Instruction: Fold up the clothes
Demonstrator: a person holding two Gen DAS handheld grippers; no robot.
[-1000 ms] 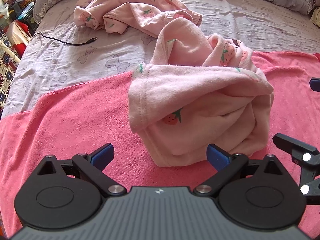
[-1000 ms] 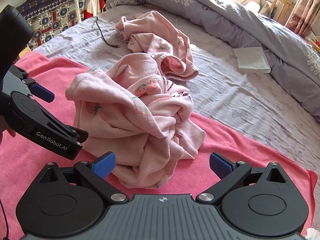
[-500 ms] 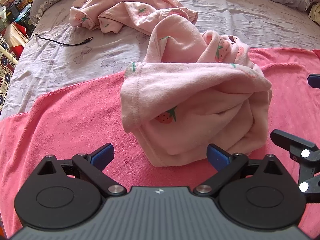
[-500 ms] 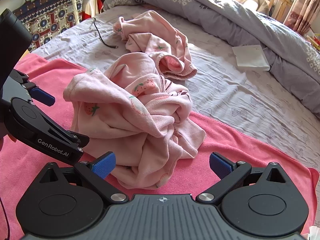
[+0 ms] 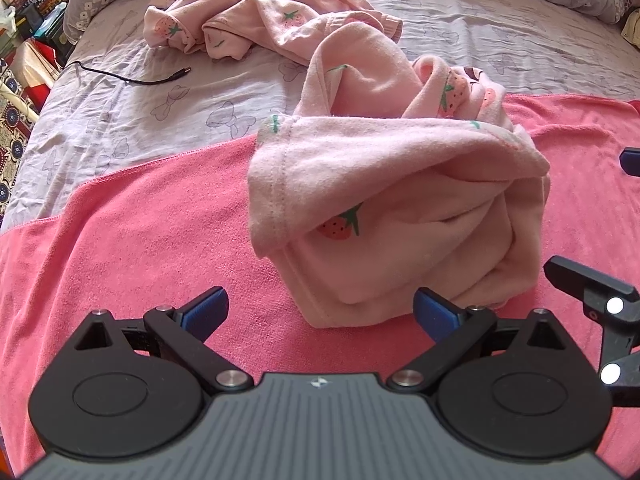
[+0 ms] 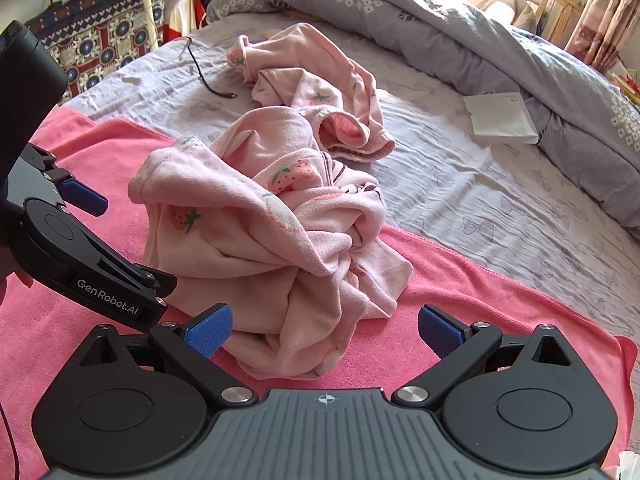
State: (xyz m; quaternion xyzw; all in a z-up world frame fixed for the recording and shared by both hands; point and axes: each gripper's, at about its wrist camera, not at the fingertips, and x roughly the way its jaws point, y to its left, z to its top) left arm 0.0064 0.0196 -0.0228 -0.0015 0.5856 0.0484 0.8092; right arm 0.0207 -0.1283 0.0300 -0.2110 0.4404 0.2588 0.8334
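Observation:
A crumpled pale pink garment with strawberry prints (image 5: 392,208) lies in a heap on a bright pink towel (image 5: 120,240) spread over the bed; it also shows in the right wrist view (image 6: 264,232). A second pink strawberry garment (image 5: 264,20) lies bunched behind it on the grey sheet, also in the right wrist view (image 6: 316,88). My left gripper (image 5: 320,312) is open and empty just in front of the heap. My right gripper (image 6: 324,330) is open and empty at the heap's near edge. The left gripper's body (image 6: 80,256) shows at the left of the right wrist view.
A black cable (image 5: 128,78) lies on the grey sheet (image 5: 120,120) at back left. A grey duvet (image 6: 520,80) is piled along the far right. A white folded paper (image 6: 500,118) lies beside it. Patterned bags (image 6: 100,40) stand beyond the bed's left edge.
Both grippers have edged slightly closer to the heap and stay open. The clothes have not moved.

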